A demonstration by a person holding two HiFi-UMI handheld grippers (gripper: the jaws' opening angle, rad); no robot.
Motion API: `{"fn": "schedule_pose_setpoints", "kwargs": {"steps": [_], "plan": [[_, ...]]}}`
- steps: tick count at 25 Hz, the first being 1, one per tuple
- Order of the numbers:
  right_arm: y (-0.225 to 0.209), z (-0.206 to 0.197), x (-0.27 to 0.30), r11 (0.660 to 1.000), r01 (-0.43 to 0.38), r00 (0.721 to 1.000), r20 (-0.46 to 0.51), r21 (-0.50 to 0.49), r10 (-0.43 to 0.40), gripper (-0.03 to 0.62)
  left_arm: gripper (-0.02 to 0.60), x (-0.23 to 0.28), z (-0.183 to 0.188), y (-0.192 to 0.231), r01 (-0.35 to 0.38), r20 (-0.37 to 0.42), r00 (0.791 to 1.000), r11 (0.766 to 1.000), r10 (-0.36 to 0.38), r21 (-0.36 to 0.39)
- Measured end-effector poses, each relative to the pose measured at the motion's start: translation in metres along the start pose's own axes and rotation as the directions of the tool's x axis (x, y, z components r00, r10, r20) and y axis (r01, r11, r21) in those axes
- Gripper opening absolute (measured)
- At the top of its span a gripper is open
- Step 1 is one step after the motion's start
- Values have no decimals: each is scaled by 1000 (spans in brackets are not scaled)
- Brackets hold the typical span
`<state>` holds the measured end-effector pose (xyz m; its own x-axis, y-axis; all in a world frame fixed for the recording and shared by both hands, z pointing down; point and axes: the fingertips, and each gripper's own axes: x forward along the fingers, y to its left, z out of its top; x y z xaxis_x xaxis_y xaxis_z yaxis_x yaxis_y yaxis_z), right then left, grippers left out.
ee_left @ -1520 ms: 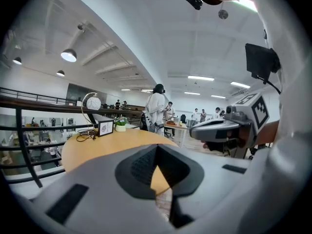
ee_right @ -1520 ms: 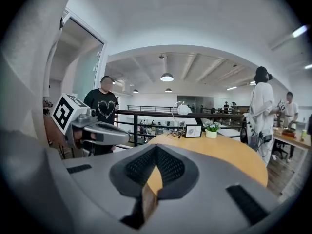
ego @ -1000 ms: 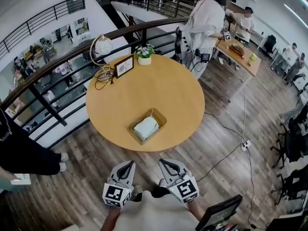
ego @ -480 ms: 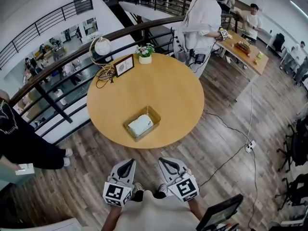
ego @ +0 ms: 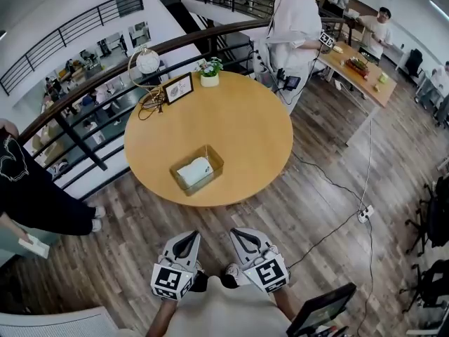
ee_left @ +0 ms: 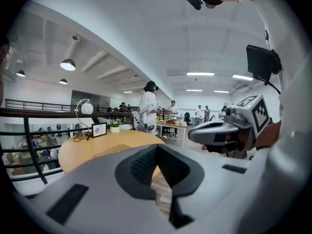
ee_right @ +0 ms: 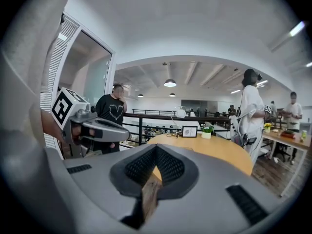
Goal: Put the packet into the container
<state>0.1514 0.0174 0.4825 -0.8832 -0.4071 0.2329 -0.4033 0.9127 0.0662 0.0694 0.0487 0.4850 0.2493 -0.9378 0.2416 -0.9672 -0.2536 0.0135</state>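
White packet in container | left gripper, right gripper — fingers pressed together, empty

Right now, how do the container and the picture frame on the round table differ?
The container lies flat near the near edge of the round table; the picture frame stands upright at the far edge, beside the globe lamp. The container is open-topped and holds the white packet; the picture frame is dark-edged and shows a pale picture. Both are rectangular and rest on the round table.
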Motion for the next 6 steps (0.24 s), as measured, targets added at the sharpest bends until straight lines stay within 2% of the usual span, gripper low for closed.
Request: {"fn": "schedule_pose_setpoints", "kwargs": {"steps": [2, 6], "plan": [[2, 0, 0, 1000, 1, 1000, 8, 11, -1, 6, 5, -1, 0, -1, 0, 1, 1000, 1000, 0, 2], [4, 0, -4, 999, -2, 1000, 7, -34, 2, 6, 5, -5, 2, -4, -2, 8, 1000, 1000, 2, 6]]}}
